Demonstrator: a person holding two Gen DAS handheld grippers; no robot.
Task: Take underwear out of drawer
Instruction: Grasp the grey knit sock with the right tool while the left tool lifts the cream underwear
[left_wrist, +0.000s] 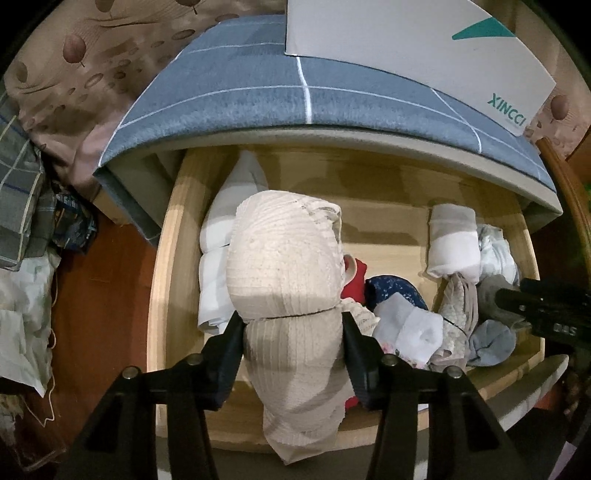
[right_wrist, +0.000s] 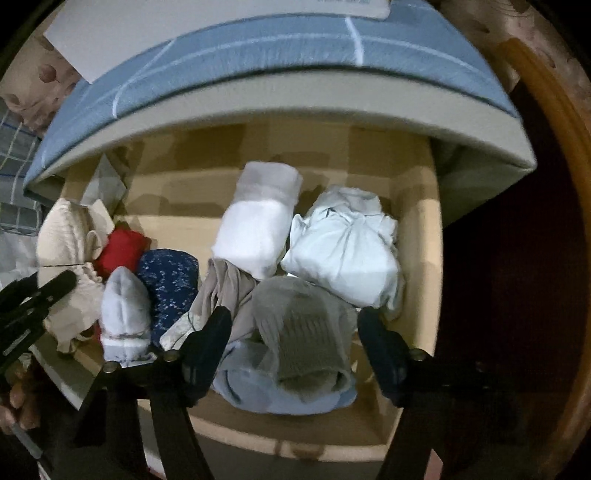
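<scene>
My left gripper (left_wrist: 293, 323) is shut on a beige ribbed underwear bundle (left_wrist: 284, 266) and holds it over the left part of the open wooden drawer (left_wrist: 162, 266). The same bundle (right_wrist: 62, 240) and the left gripper (right_wrist: 55, 288) show at the left of the right wrist view. My right gripper (right_wrist: 295, 325) is open above the drawer's (right_wrist: 424, 236) right part, its fingers either side of a grey sock roll (right_wrist: 306, 332). It shows as a black shape (left_wrist: 546, 310) at the right edge of the left wrist view.
The drawer holds a white folded roll (right_wrist: 258, 225), a pale blue garment (right_wrist: 347, 243), a navy patterned piece (right_wrist: 170, 280), a red piece (right_wrist: 122, 247) and several socks. A blue checked mattress (left_wrist: 258, 99) overhangs the back. A white box (left_wrist: 424, 48) lies on it.
</scene>
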